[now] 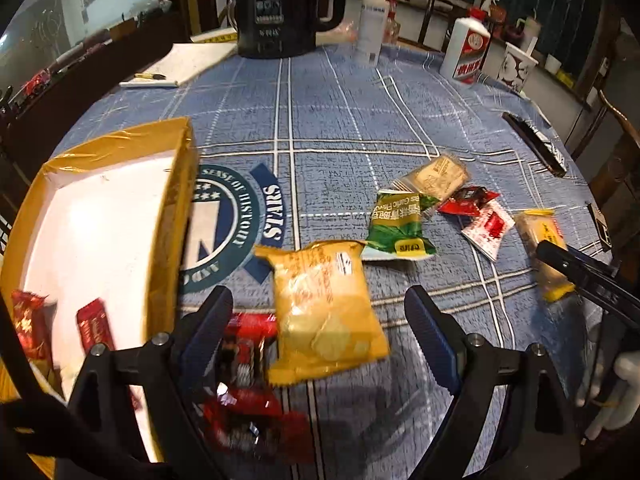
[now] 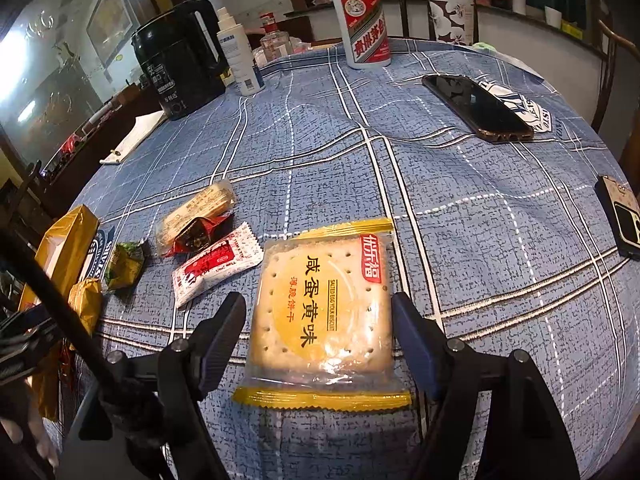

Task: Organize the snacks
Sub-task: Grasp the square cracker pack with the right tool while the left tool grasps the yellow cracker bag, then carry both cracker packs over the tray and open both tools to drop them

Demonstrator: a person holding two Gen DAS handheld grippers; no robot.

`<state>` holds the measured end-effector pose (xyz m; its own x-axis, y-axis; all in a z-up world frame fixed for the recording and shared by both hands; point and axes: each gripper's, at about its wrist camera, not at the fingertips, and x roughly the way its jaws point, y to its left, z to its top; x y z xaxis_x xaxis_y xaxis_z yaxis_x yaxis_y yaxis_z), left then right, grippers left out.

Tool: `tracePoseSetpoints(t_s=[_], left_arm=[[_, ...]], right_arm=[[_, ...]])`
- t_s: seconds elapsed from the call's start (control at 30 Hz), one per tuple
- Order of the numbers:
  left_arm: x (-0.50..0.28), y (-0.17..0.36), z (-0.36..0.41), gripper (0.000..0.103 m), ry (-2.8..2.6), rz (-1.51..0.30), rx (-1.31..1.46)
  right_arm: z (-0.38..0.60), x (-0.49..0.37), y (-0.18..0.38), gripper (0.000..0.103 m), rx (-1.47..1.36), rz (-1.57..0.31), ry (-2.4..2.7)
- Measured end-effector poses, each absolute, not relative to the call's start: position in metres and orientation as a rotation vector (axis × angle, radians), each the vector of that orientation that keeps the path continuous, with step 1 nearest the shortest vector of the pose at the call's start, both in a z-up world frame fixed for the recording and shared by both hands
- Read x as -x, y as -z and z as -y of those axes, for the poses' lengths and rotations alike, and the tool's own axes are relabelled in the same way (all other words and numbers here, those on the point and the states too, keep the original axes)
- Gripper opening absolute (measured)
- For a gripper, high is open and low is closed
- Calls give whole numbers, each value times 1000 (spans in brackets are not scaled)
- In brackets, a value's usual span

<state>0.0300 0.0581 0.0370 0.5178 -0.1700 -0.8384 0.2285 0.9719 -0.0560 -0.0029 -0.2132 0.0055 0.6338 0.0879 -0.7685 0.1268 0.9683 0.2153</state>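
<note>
My left gripper (image 1: pixel 320 312) is open over a yellow snack packet (image 1: pixel 326 312) and a red packet (image 1: pixel 248 360), both lying on the blue cloth between its fingers. A yellow box (image 1: pixel 176 208) with a white inside stands just left, holding two red packets (image 1: pixel 94 326). My right gripper (image 2: pixel 320 316) is open around a salted egg yolk biscuit packet (image 2: pixel 324 312) lying flat on the cloth. Further off lie a green packet (image 1: pixel 396 224), a beige packet (image 1: pixel 436 176), a dark red packet (image 1: pixel 468 200) and a white-red packet (image 1: pixel 488 228).
A black kettle (image 1: pixel 280 8), a white spray bottle (image 1: pixel 372 20), a white liquor bottle (image 2: pixel 362 20) and a paper cup (image 2: pixel 452 16) stand at the back. A phone (image 2: pixel 476 108) and another phone (image 2: pixel 622 220) lie on the right. A notepad (image 1: pixel 192 64) lies back left.
</note>
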Motion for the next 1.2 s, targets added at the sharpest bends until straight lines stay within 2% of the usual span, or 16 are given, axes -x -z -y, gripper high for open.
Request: tracePoseSetpoints(t_s=[0.1, 0.13, 0.17, 0.2, 0.27, 0.67, 0.7, 0.73, 0.77, 1.2], left_arm=[[-37, -29, -47, 86, 250, -1007, -121], [-38, -26, -44, 80, 253, -1014, -141], [-39, -24, -41, 66, 258, -1024, -160], [-39, -20, -39, 57, 261, -1037, -179], [-36, -19, -39, 48, 281, -1026, -178], [-10, -39, -29, 46, 312, -950, -188], [-7, -42, -28, 46, 318, -945, -187], [-6, -43, -27, 46, 323, -942, -186], [-2, -46, -27, 46, 328, -934, -179], [45, -78, -50, 46, 350, -844, -62]], right_arm=[[213, 1, -5, 76, -254, -890, 14], [212, 0, -6, 76, -248, -893, 14], [211, -1, -6, 77, -240, -896, 14], [210, -2, -5, 78, -235, -899, 14], [208, -3, -5, 80, -226, -902, 13], [199, -5, -3, 82, -144, -904, 37], [198, -5, -3, 81, -129, -907, 42], [196, -5, -3, 72, -110, -909, 53], [196, -4, -3, 69, -95, -905, 67], [194, 28, -30, 69, -167, -823, 45]])
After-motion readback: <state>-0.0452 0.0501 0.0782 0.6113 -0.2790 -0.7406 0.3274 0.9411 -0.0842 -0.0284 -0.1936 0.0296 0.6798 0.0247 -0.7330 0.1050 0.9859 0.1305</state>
